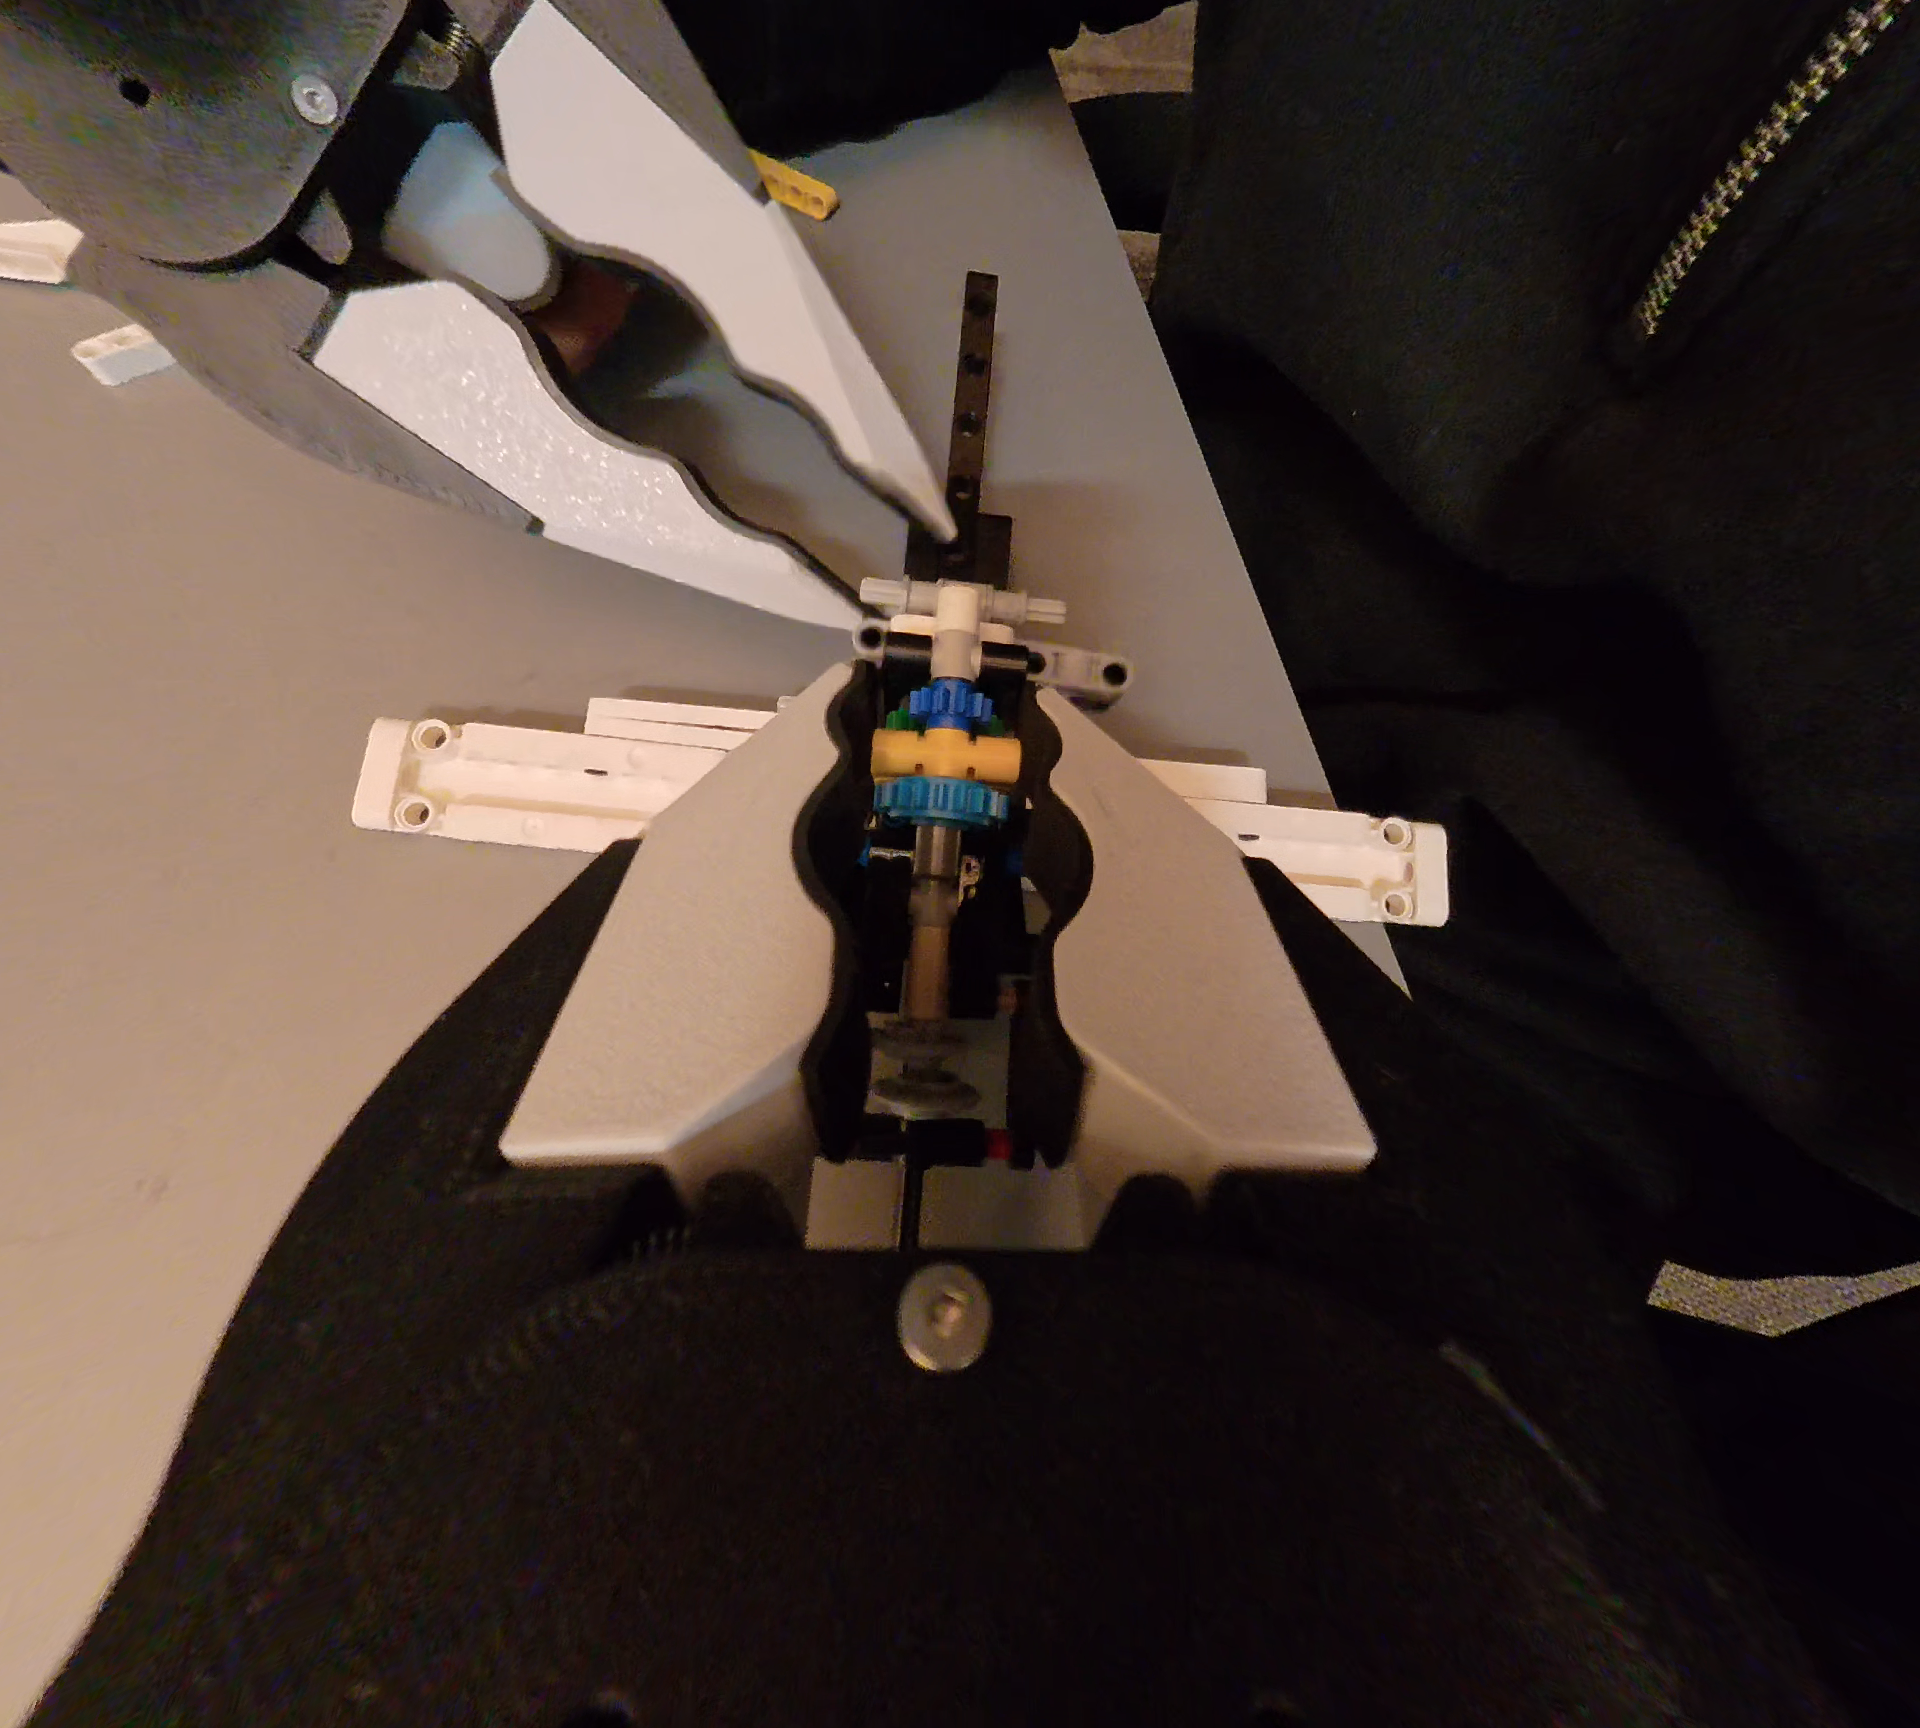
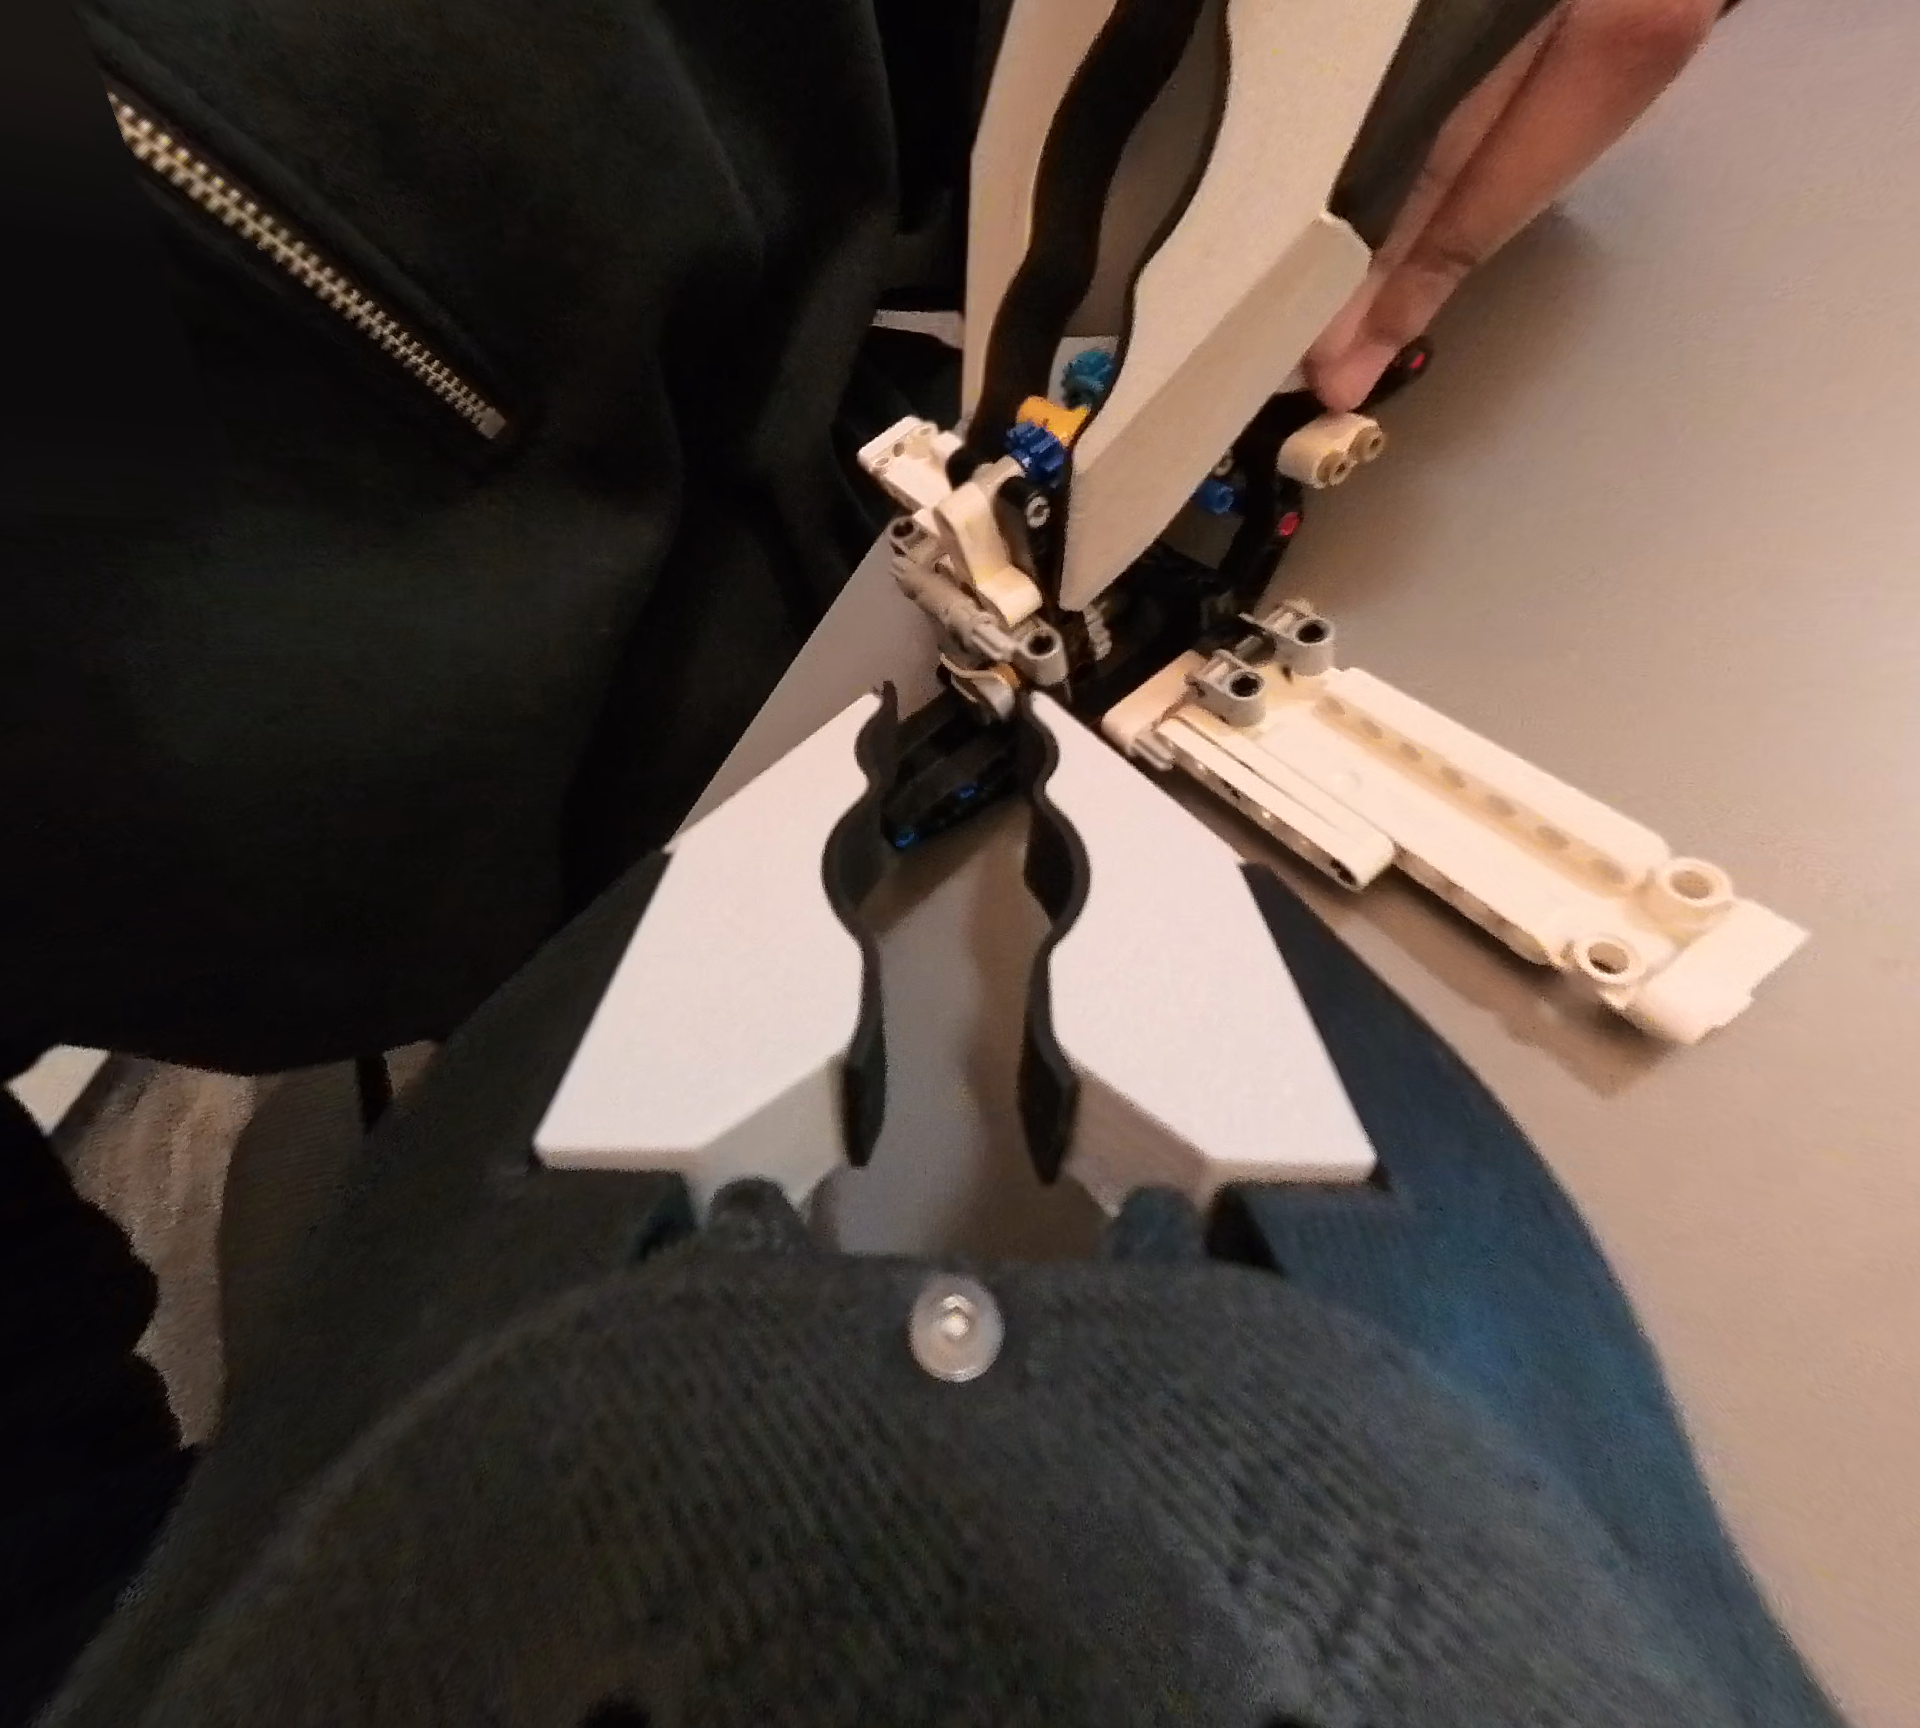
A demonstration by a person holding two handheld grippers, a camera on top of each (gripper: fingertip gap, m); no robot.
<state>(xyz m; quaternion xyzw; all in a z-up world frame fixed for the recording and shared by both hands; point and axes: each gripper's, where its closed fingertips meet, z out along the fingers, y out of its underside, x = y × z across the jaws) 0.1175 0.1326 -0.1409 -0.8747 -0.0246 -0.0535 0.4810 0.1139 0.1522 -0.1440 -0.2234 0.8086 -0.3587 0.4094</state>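
The grey table carries everything, and the work sits at its near corner, right beside a person in a dark zipped jacket. Largest on it is the toy-brick model, a black frame with long white panels spread flat along the table to either side. The left tool is clenched on the model's middle, its pads pressed against the black frame on both sides, with a geared shaft showing between them: a light blue gear, a yellow connector and a dark blue gear stacked along one axle. The right tool grips a black beam at the model's end, just past a white and grey cross-piece (in the left wrist view its tips lie right at that joint, one on the beam, one at the cross-piece). The beam reaches toward the table's edge. A bare hand behind the left tool touches the model's far side. Loose parts lie apart: a yellow beam and a small white piece. The model looks partly assembled, the gear train seated; whether the black beam is fully pushed home I cannot tell.
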